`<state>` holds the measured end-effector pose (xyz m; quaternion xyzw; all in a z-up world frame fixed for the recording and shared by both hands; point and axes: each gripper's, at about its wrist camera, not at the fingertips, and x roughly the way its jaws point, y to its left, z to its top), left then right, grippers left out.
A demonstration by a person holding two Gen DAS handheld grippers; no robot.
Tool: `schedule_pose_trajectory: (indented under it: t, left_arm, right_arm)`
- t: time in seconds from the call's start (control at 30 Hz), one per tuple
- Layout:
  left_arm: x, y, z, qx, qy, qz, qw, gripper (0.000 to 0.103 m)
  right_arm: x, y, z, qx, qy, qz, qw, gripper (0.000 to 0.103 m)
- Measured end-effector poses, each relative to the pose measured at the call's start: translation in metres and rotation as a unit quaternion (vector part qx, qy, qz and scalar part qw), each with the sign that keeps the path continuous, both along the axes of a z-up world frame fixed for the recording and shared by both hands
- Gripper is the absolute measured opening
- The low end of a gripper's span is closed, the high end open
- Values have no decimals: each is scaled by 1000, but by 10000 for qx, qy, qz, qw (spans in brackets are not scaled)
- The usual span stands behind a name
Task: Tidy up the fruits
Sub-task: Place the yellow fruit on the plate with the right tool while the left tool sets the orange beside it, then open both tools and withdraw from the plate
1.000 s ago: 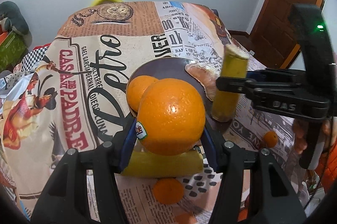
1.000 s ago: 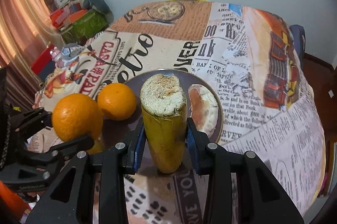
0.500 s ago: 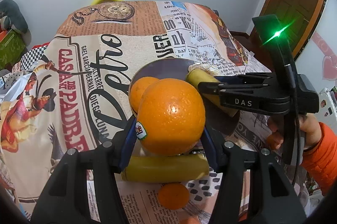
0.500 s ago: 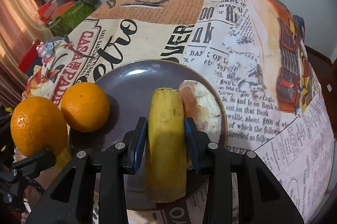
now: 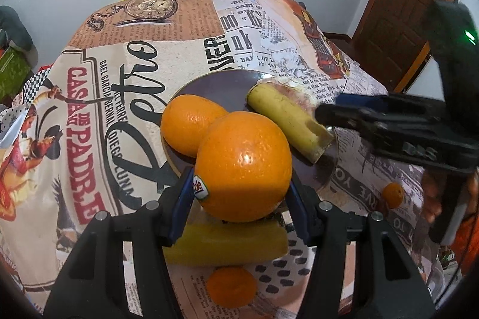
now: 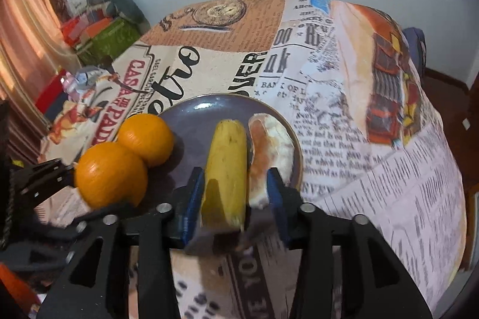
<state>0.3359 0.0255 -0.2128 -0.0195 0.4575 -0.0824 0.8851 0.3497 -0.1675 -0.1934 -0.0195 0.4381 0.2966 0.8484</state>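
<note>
Left gripper [image 5: 241,193] clamped on orange [image 5: 244,166], at 7 o'clock off plate [image 6: 191,121]; right gripper [image 6: 235,193] jaws apart around banana [image 6: 229,166], lying on plate

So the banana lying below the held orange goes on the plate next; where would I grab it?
Grip the second banana across its middle, coming from above. It lies flat and crosswise on the cloth, so fingers can close across its narrow width.

Seeing two big oranges [image 5: 244,166] [image 5: 191,127], two small mandarins [image 5: 233,286] [image 5: 393,194], two banana pieces [image 5: 287,121] [image 5: 227,241], one peeled fruit piece [image 6: 271,145], one plate [image 6: 191,121].
</note>
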Motion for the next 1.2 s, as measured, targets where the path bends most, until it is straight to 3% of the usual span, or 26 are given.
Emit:
schedule_pose_trajectory:
  t: [0.47,0.77,1.2]
  left_arm:
    - [18,1,-12,35,248,245,9994,59]
    - [-6,14,5,27,147,358,9992,59]
    - [-54,50,15,685,-13,704,9952,67]
  right_arm:
    - [-37,-7,11,-430,-417,313,9977,44]
    - [-54,-6,13,-417,-415,414,9974,44]
    - [-82,24,8,-316,-315,755,9961,57]
